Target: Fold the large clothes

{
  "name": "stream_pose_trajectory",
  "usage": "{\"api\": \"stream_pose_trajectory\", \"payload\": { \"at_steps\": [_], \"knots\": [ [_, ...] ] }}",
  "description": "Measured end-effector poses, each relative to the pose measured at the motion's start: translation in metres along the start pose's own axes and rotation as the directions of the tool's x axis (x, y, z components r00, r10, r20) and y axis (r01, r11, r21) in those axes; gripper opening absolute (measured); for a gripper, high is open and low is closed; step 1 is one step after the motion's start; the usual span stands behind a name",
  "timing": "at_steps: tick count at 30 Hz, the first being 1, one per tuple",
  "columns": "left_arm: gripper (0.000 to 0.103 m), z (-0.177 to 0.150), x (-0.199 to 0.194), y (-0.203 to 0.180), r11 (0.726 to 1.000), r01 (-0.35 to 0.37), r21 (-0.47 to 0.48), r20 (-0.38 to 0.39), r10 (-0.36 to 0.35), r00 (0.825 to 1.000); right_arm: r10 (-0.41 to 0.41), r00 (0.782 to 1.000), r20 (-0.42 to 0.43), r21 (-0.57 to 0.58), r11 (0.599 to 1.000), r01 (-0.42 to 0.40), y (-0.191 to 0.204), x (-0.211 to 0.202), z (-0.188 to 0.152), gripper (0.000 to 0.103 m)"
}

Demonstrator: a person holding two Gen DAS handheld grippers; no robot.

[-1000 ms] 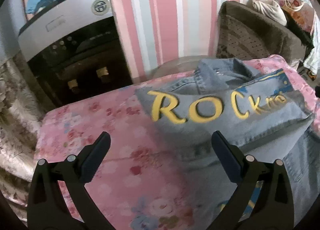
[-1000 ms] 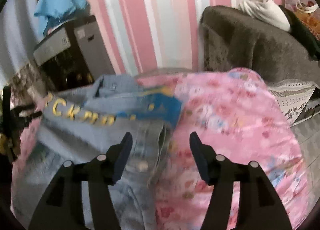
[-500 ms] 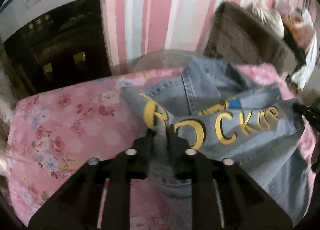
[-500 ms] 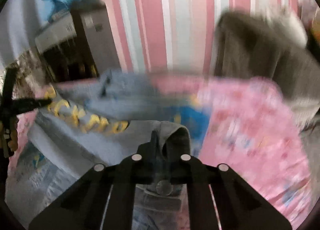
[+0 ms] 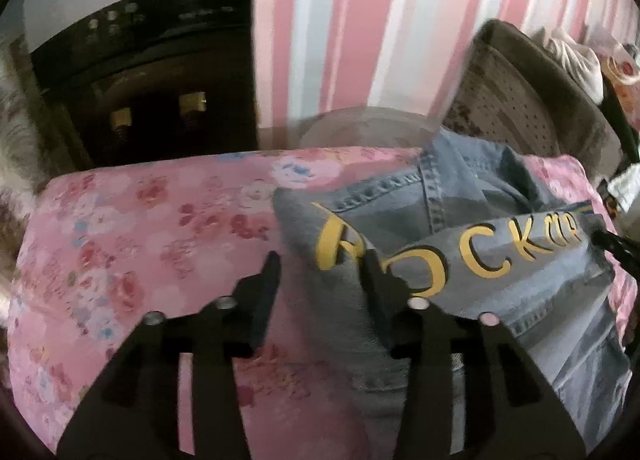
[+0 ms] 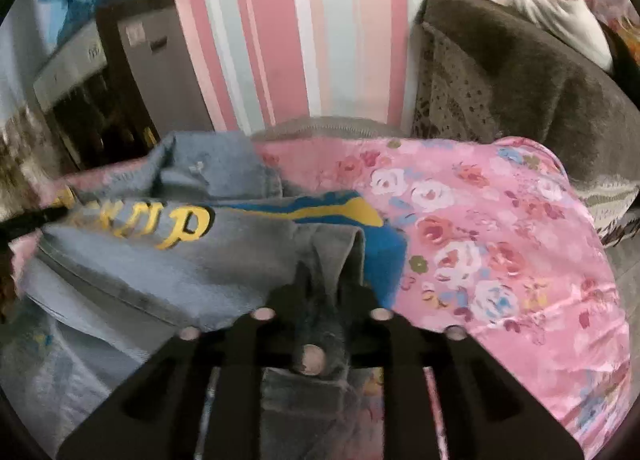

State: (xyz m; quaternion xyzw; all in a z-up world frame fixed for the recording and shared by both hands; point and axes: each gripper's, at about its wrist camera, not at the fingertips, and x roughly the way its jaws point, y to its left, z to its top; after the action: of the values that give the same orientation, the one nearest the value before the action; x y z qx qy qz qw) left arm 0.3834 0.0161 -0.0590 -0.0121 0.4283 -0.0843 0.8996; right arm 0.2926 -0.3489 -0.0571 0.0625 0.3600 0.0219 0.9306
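A blue denim jacket (image 5: pixel 500 260) with yellow lettering lies on a pink floral cloth (image 5: pixel 140 244); it also shows in the right wrist view (image 6: pixel 160 260). My left gripper (image 5: pixel 320 272) stands partly open over the jacket's left folded edge, with denim lying between its fingers. My right gripper (image 6: pixel 326 280) is shut on a bunched fold of the jacket at its right edge, beside a blue and yellow patch (image 6: pixel 360 216). The right gripper's tip shows at the right edge of the left wrist view (image 5: pixel 616 248).
A dark water dispenser (image 5: pixel 140 72) stands behind the table at the left. A brown armchair (image 6: pixel 500 72) with white cloth on it stands at the back right. A pink striped wall runs behind. The pink floral cloth (image 6: pixel 500 240) extends to the right.
Both grippers closed on the jacket's lower edge and carried it up over the lettering. The left gripper has since opened partly; the right stays shut on the fold.
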Motion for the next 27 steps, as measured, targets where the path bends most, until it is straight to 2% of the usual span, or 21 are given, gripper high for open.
{"api": "stream_pose_trajectory", "payload": {
  "at_steps": [1,2,3,4,8,10,11,12,14,16,19,21,25,27],
  "knots": [
    [0.057,0.000,-0.006,0.002,1.000,-0.013,0.000,0.013,0.013,1.000,0.015,0.999,0.032,0.012,1.000,-0.015,-0.004,-0.012,0.001,0.051],
    [0.066,-0.001,-0.013,0.002,1.000,-0.027,0.003,0.029,0.027,0.999,0.025,0.998,0.062,0.024,0.999,-0.027,-0.007,-0.023,0.000,0.056],
    [0.075,-0.002,-0.024,0.002,0.999,-0.038,0.015,0.053,0.037,0.998,0.042,0.996,0.078,0.035,0.998,-0.045,-0.011,-0.034,-0.002,0.056],
    [0.079,-0.005,-0.032,0.000,0.999,-0.040,0.029,0.069,0.038,0.997,0.063,0.995,0.073,0.039,0.997,-0.066,-0.012,-0.040,-0.005,0.056],
    [0.082,-0.022,-0.053,-0.019,0.992,-0.030,0.126,0.084,0.020,0.996,0.099,0.995,-0.020,0.014,0.995,-0.099,-0.012,-0.026,-0.023,0.056],
    [0.074,-0.031,-0.050,-0.035,0.983,-0.021,0.183,0.068,0.008,0.998,0.104,0.993,-0.062,0.011,0.995,-0.104,-0.008,-0.013,-0.034,0.054],
    [0.048,-0.034,-0.046,-0.040,0.979,-0.007,0.204,0.049,-0.003,0.999,0.108,0.992,-0.066,0.010,0.994,-0.107,-0.005,-0.010,-0.037,0.041],
    [0.029,-0.038,-0.037,-0.048,0.973,0.009,0.230,0.009,-0.011,1.000,0.076,0.996,-0.052,-0.013,0.997,-0.076,0.001,-0.010,-0.040,0.034],
    [0.027,-0.044,-0.035,-0.054,0.964,-0.044,0.261,0.031,0.038,0.999,0.083,0.996,-0.013,-0.040,0.996,-0.083,0.009,-0.022,-0.042,0.013],
    [0.025,-0.048,-0.039,-0.057,0.957,-0.056,0.285,0.044,0.045,0.998,0.106,0.994,0.012,-0.046,0.993,-0.106,0.014,-0.039,-0.042,0.006],
    [0.021,-0.053,-0.043,-0.051,0.960,-0.049,0.275,0.045,0.038,0.998,0.077,0.996,0.042,-0.092,0.993,-0.073,0.020,-0.061,-0.045,0.005],
    [0.020,-0.060,-0.044,-0.051,0.960,-0.062,0.274,0.057,0.048,0.997,0.061,0.998,0.013,-0.081,0.995,-0.060,0.014,-0.057,-0.051,0.005],
    [0.020,-0.070,-0.041,-0.059,0.944,-0.120,0.307,0.098,0.094,0.991,-0.071,0.994,-0.082,-0.080,0.995,0.065,-0.008,-0.024,-0.071,0.000],
    [0.020,-0.070,-0.039,-0.061,0.942,-0.132,0.307,0.102,0.106,0.989,-0.016,0.995,-0.097,-0.043,0.999,0.012,-0.019,-0.019,-0.078,0.000]
  ]
}}
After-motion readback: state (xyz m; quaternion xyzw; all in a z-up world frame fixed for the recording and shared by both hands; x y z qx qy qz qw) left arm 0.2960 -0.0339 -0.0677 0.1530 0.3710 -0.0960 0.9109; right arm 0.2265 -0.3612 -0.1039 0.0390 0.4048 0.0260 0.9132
